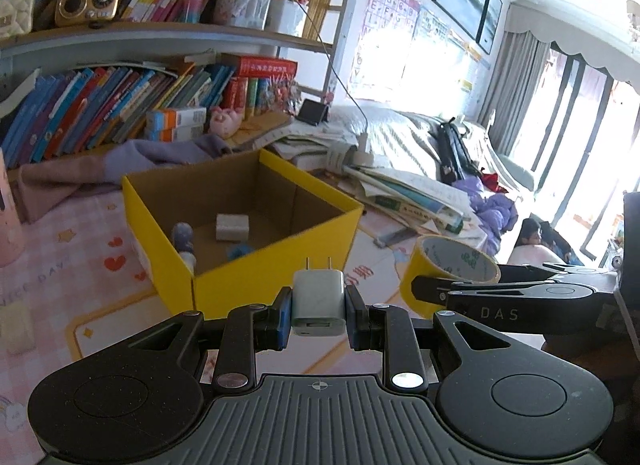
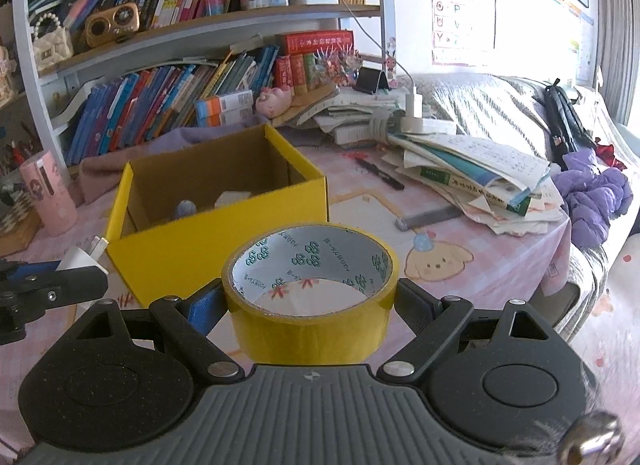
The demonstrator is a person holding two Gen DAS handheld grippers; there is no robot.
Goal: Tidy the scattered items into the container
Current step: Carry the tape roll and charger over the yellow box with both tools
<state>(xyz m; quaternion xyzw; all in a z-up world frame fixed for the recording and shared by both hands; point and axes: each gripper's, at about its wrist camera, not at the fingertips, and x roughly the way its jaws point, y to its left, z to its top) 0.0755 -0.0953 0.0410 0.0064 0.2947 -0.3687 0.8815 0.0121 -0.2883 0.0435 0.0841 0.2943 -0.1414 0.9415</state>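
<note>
Left wrist view: the left gripper (image 1: 319,305), low centre, is clamped narrowly on a white charger plug (image 1: 319,301) with its prongs pointing up, just in front of the open yellow box (image 1: 276,261) at mid-frame, which holds a white block (image 1: 232,226) and a small bottle (image 1: 183,239); the right gripper's finger crosses at right against the yellow tape roll (image 1: 448,271). Right wrist view: the right gripper (image 2: 312,301), jaws wide, grips the tape roll at lower centre, the box behind it at centre left, a black pen (image 2: 380,173) lying on the pink tablecloth (image 2: 480,249) at centre right.
</note>
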